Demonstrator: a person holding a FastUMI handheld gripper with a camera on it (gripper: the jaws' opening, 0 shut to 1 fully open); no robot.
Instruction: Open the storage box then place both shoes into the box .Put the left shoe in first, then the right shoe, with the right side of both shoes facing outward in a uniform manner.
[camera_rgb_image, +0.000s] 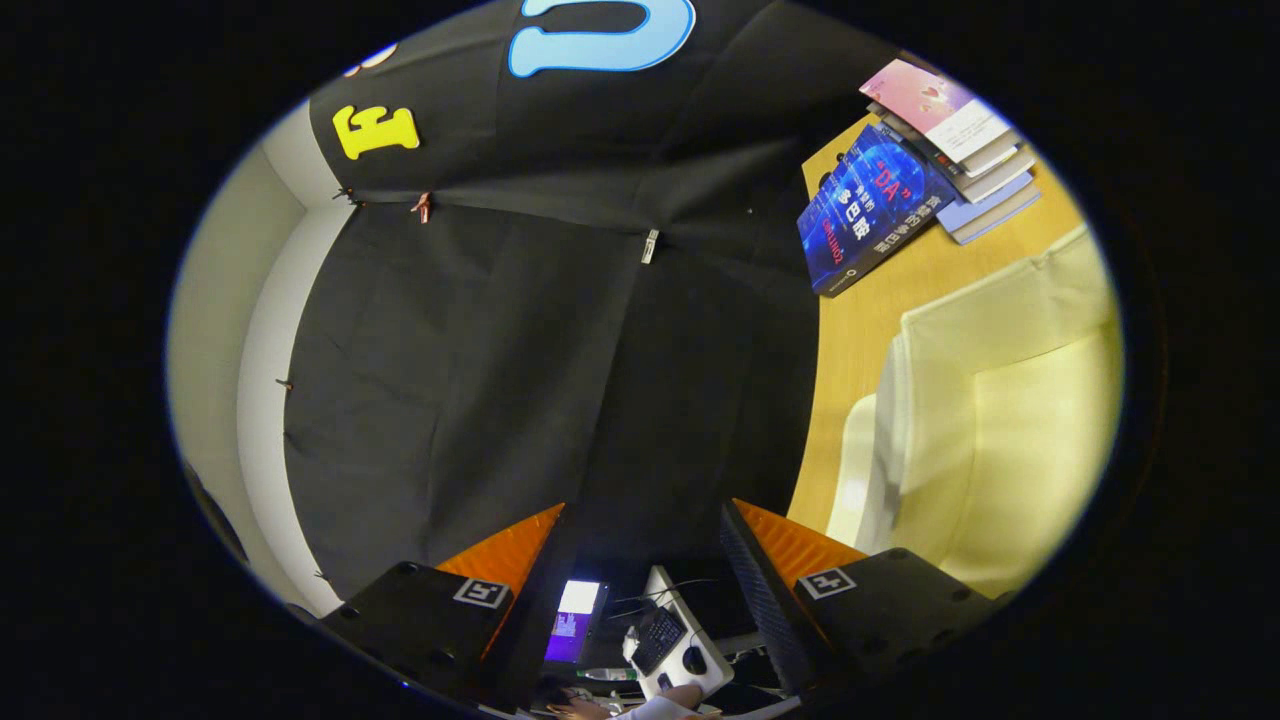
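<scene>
My gripper (645, 510) is open, its two fingers spread wide with nothing between them. It is rolled sideways and faces the black cloth wall. A pale cream storage box (1000, 400) stands on the wooden table (860, 330), off to the side of the right finger (790, 545) and beyond it. The box looks closed; I see its flat panels and a rounded white edge. The fingers touch nothing.
A blue book (865, 210) lies on the table beyond the box, next to a stack of several books (960, 140). Far off between the fingers are a lit screen (575, 620), a keyboard (657, 638), a mouse (694, 660) and a person's hand (600, 708).
</scene>
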